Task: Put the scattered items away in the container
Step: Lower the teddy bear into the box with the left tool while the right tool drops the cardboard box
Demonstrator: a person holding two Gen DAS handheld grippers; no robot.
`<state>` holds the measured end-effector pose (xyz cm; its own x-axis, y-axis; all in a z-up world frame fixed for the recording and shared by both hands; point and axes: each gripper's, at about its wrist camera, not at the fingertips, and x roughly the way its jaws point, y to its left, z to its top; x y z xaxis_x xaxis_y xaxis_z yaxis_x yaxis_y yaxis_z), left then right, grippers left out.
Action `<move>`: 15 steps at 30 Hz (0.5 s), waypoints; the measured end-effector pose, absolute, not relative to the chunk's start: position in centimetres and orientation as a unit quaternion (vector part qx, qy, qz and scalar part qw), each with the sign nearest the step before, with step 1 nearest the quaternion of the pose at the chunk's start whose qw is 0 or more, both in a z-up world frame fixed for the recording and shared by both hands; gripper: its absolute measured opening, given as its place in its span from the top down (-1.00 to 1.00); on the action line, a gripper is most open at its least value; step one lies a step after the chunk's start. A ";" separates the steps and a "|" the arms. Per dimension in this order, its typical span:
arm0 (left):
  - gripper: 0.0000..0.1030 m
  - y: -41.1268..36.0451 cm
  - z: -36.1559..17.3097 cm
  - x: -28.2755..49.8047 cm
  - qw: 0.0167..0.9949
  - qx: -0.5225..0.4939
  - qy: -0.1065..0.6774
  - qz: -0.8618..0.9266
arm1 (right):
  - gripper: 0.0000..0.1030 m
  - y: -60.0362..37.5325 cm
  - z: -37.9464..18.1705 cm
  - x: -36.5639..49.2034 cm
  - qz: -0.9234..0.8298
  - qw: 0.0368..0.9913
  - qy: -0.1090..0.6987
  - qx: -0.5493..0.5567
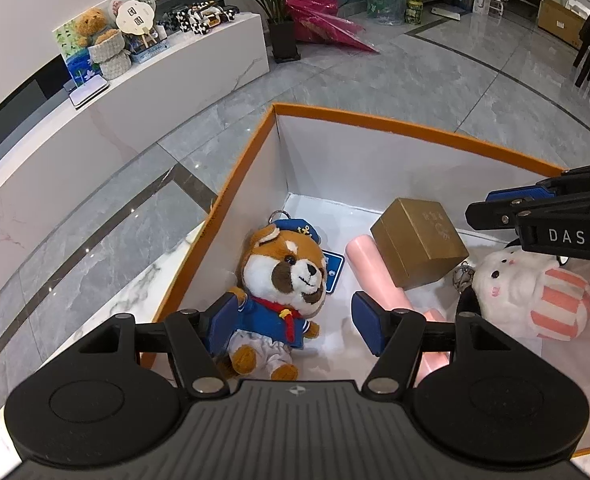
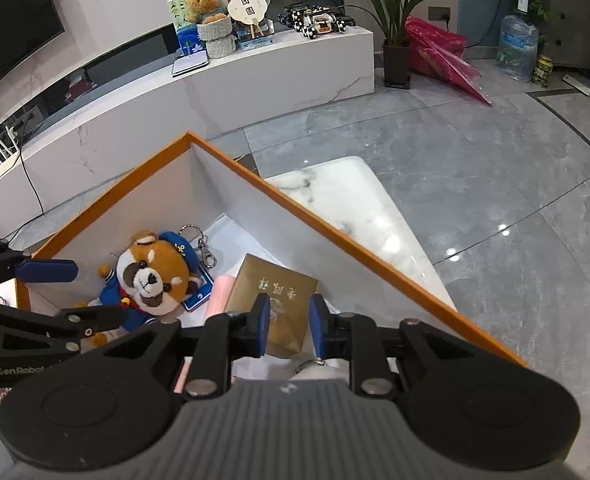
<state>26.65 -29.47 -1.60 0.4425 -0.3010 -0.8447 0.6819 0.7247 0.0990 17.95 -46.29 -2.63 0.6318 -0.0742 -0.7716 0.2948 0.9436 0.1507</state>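
Observation:
A white box with an orange rim (image 1: 375, 118) (image 2: 295, 204) stands on a marble table. On its floor lie a sailor-suited plush animal (image 1: 291, 272) (image 2: 151, 276), a gold carton (image 1: 419, 248) (image 2: 271, 284), a pink tube (image 1: 367, 268) (image 2: 219, 288) and a white bunny plush with pink stripes (image 1: 535, 296). My left gripper (image 1: 299, 322) (image 2: 71, 294) hovers open over the sailor plush, its pads apart on either side and not pressing it. My right gripper (image 2: 290, 320) (image 1: 481, 206) is shut and empty above the gold carton.
The marble table (image 2: 355, 200) extends past the box's right wall. Beyond it is grey tiled floor (image 1: 435, 80). A low white cabinet (image 1: 135, 92) with a teddy bear and ornaments runs along the far wall, beside a potted plant (image 2: 395, 56).

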 end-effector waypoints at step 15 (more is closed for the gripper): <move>-0.45 -24.2 3.1 25.2 0.848 0.209 0.411 -0.261 | 0.17 -44.7 0.4 16.6 -0.095 0.912 0.378 0.129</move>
